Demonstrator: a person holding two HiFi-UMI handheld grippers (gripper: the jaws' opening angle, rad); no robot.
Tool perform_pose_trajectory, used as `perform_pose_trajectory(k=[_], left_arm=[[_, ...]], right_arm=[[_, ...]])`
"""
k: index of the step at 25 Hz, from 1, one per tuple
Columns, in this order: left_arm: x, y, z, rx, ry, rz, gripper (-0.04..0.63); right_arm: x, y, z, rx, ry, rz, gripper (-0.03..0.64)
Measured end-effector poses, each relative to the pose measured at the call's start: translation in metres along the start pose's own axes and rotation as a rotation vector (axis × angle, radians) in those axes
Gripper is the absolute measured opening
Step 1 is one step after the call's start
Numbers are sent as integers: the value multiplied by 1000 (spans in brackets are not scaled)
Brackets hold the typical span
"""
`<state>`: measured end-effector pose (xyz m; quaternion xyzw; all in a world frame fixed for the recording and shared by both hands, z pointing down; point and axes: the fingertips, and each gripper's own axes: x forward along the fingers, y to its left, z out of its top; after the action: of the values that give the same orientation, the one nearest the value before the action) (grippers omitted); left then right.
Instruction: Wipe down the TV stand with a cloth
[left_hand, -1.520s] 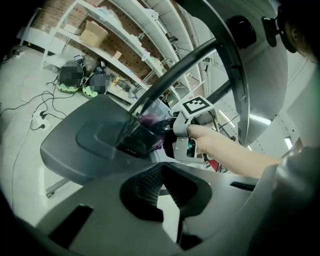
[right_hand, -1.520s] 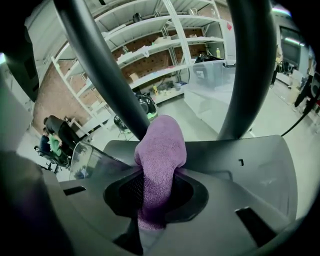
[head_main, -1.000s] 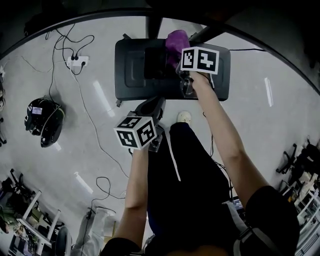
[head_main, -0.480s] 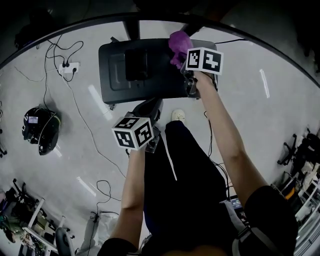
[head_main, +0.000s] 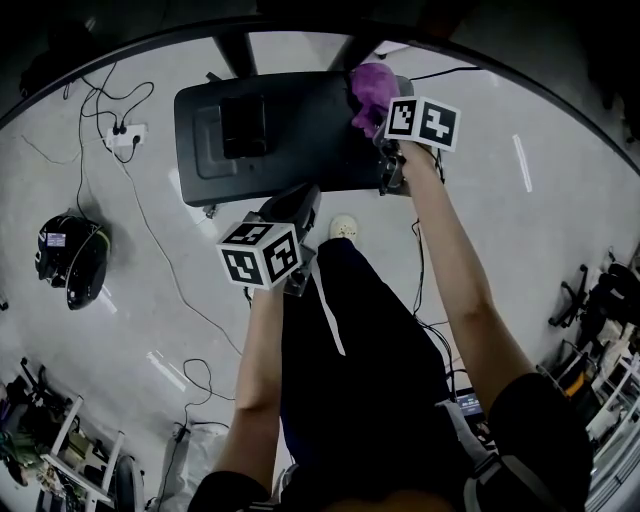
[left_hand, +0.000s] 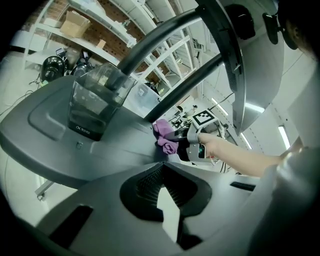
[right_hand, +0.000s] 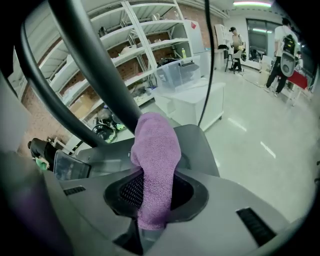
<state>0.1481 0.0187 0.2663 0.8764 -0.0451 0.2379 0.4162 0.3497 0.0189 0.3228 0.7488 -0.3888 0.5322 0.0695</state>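
The black TV stand base (head_main: 290, 130) lies on the floor at the top of the head view, with dark poles rising from its far edge. My right gripper (head_main: 385, 140) is shut on a purple cloth (head_main: 372, 90) over the base's far right corner. In the right gripper view the cloth (right_hand: 155, 150) hangs out of the right gripper (right_hand: 152, 185) above the grey base (right_hand: 197, 142), beside a slanted pole (right_hand: 95, 65). My left gripper (head_main: 295, 205) hovers at the base's near edge, shut and holding nothing. The left gripper (left_hand: 162, 165) looks across the base (left_hand: 75, 150) at the cloth (left_hand: 164, 136).
A dark translucent block (left_hand: 97, 105) stands on the base's left part. A helmet (head_main: 68, 258), a power strip (head_main: 122, 132) and trailing cables lie on the floor at left. The person's shoe (head_main: 343, 227) is near the base's front edge. Shelving (right_hand: 150, 45) stands beyond.
The right gripper has carried the cloth rightward along the base, from about its middle to its right end. The left gripper has stayed at the near edge.
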Motion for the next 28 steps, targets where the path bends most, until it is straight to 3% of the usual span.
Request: perform_pose_trajectory(k=[8,15,28], left_arm=[[23,-24,-15,-8,-16,15,6],[43,-38,-31,-31,-21,38,6],[58,-47,-34,-36,-32,60,8]], right_arm=[[-17,-54,10,5,-6,-35,89],[-23,-85,15,37,-9,-6,89],[-31,-63,4,30,-9,74,89]])
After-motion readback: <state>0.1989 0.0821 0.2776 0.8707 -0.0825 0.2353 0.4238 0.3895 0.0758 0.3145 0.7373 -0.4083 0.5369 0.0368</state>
